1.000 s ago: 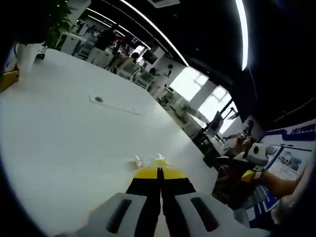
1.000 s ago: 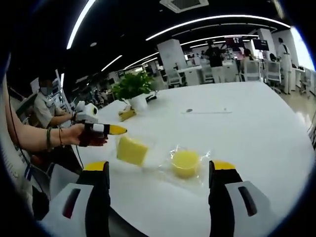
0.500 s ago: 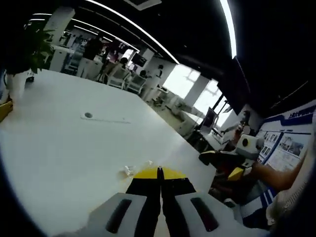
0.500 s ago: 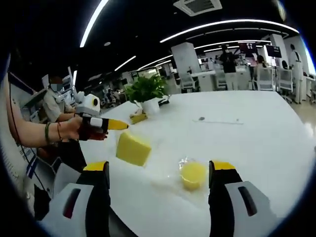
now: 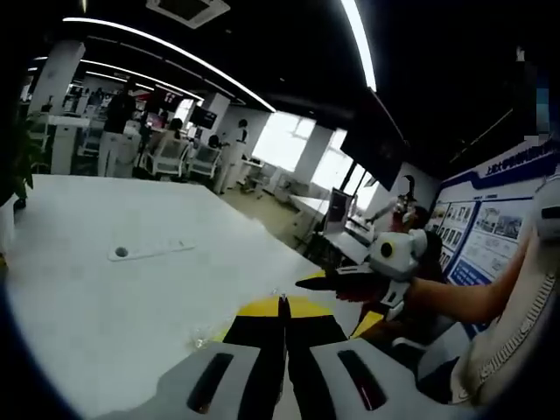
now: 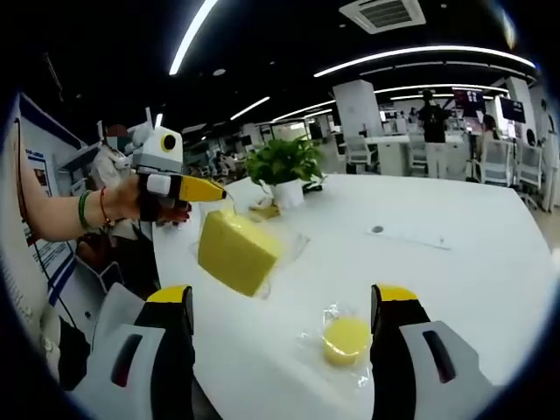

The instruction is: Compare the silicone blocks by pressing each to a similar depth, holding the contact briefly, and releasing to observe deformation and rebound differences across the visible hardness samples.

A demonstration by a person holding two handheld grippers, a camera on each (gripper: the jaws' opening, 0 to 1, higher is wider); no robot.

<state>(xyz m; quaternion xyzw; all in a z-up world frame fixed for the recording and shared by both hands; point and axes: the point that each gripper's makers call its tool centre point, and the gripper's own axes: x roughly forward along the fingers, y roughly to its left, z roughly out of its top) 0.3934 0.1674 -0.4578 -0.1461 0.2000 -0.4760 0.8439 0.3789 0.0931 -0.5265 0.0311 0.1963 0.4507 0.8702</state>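
The right gripper view shows the left gripper (image 6: 208,190) raised over the table (image 6: 455,280), its closed tips pinching the clear wrap of a yellow block (image 6: 236,252) that hangs tilted above the table. A round yellow block (image 6: 346,339) lies wrapped on the table between the wide-open jaws of the right gripper (image 6: 284,302). In the left gripper view the jaws hide the block (only the closed tips show), and the right gripper (image 5: 350,284) points in from the right.

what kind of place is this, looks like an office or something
Most likely an open-plan office or lab: a big white table, rows of desks and office chairs behind, strip ceiling lights, a potted plant, and posters on one wall.
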